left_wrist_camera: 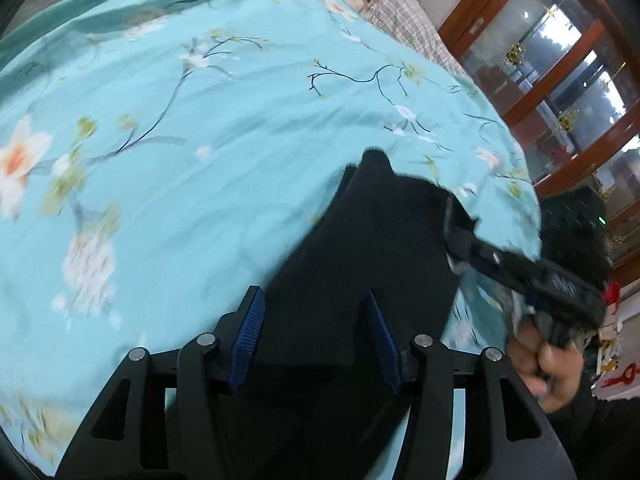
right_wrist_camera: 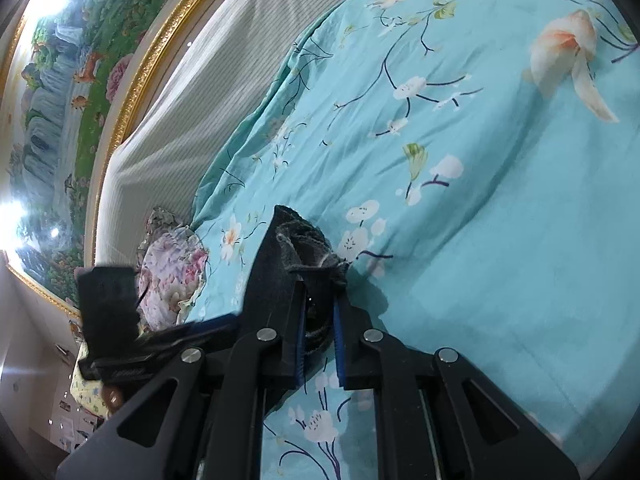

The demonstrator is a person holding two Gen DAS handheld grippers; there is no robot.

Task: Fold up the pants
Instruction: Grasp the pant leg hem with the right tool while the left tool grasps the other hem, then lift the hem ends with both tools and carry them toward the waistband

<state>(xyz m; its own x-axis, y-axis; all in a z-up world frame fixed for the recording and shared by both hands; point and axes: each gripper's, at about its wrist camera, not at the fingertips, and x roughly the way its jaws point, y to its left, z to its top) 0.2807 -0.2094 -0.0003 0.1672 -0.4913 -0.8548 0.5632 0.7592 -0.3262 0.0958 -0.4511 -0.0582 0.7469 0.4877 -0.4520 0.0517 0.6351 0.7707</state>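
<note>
The black pants [left_wrist_camera: 360, 248] lie as a long dark strip on the turquoise floral bed cover [left_wrist_camera: 200, 120]. My left gripper [left_wrist_camera: 316, 336] is open, its blue pads [left_wrist_camera: 250, 328] wide apart over the pants near their lower part. In the left wrist view my right gripper [left_wrist_camera: 460, 224] is at the right edge of the pants, gripping cloth. In the right wrist view my right gripper [right_wrist_camera: 320, 336] is shut on a bunched fold of the pants [right_wrist_camera: 308, 248], held just above the bed cover [right_wrist_camera: 480, 200]. The left gripper's body [right_wrist_camera: 120, 340] shows blurred at the left.
A striped grey headboard [right_wrist_camera: 192, 100] and a gold-framed painting [right_wrist_camera: 72, 80] stand beyond the bed. A floral pillow [right_wrist_camera: 168, 272] lies at the bed's edge. A plaid pillow [left_wrist_camera: 404, 16] and a wooden glass cabinet [left_wrist_camera: 560, 80] lie past the far side.
</note>
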